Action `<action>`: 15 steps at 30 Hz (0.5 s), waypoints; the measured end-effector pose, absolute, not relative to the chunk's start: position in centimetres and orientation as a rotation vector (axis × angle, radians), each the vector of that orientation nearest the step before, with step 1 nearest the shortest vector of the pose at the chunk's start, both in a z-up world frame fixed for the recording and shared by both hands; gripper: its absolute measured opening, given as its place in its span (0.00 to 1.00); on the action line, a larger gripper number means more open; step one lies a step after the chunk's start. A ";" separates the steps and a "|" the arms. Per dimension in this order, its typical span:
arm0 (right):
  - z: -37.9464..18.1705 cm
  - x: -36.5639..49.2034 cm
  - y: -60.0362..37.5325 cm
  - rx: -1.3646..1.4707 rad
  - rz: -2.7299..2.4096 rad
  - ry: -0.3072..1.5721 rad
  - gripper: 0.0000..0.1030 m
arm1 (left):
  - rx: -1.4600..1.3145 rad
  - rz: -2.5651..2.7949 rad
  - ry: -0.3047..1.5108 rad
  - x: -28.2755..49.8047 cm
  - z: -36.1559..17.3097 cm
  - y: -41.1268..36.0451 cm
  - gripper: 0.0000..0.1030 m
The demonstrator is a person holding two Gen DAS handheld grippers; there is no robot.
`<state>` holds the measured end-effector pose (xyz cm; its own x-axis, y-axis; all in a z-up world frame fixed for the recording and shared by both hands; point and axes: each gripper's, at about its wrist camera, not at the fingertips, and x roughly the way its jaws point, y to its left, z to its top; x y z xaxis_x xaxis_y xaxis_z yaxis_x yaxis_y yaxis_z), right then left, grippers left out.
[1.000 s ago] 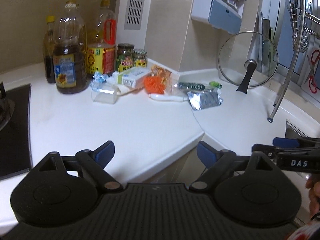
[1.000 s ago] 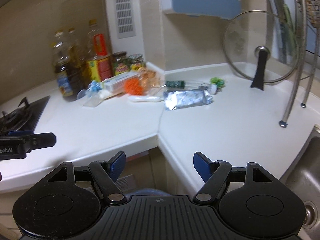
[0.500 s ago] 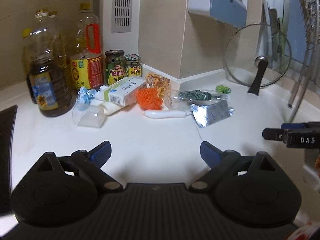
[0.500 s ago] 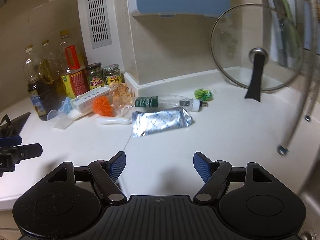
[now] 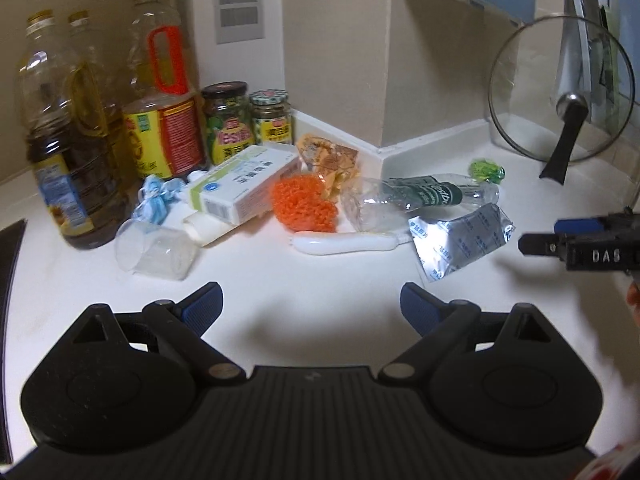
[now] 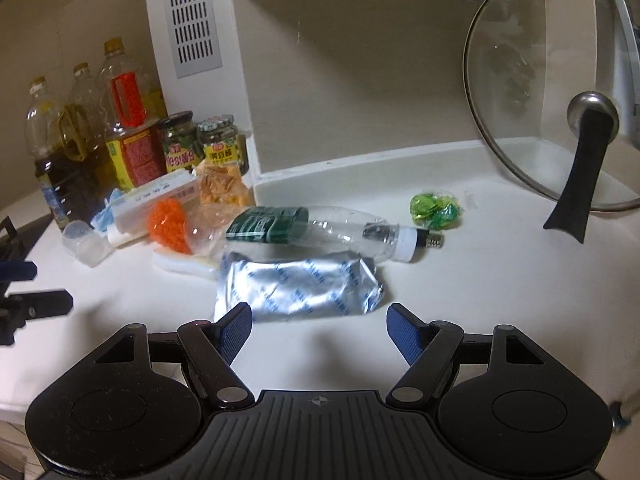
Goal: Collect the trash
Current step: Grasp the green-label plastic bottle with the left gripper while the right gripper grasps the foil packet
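Observation:
Trash lies in a row on the white counter (image 5: 280,280): a clear plastic cup (image 5: 156,246) on its side, a blue crumpled bit (image 5: 154,196), a white carton (image 5: 244,184), an orange mesh ball (image 5: 304,202), a crushed clear bottle (image 6: 320,230) with a green label, a silver foil pouch (image 6: 300,286), a white tube (image 5: 344,242) and a green wrapper (image 6: 434,208). My left gripper (image 5: 310,306) hangs open over bare counter, short of the cup and the tube. My right gripper (image 6: 318,330) is open too, its fingers just in front of the foil pouch.
Oil bottles (image 5: 68,140) and two jars (image 5: 228,120) stand at the back left against the wall. A glass pot lid (image 6: 560,92) leans at the back right. A stove edge (image 5: 8,260) shows at far left. Each gripper appears at the edge of the other's view.
Both grippers have come forward over the counter toward the trash, which now looks larger and closer. The counter's front edge has dropped out of sight. Nothing has been touched.

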<state>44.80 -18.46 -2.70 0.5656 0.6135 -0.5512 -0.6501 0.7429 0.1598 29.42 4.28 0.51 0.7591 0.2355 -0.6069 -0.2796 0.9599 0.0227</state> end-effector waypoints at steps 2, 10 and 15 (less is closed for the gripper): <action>-2.9 45.4 -18.3 -0.078 0.733 0.618 0.72 | -0.027 0.245 0.656 30.5 0.4 3.9 0.91; -3.1 46.6 -18.9 -0.042 0.665 0.647 0.72 | 0.295 0.058 0.642 37.0 0.8 1.1 0.82; -3.4 47.1 -19.3 -0.007 0.634 0.658 0.72 | 0.537 -0.062 0.630 41.1 0.2 -1.8 0.76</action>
<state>47.09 -19.35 -3.42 0.6112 0.5472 -0.5719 -0.5513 0.8127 0.1884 41.07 -1.75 0.20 0.8110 0.1044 -0.5756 0.2148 0.8621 0.4590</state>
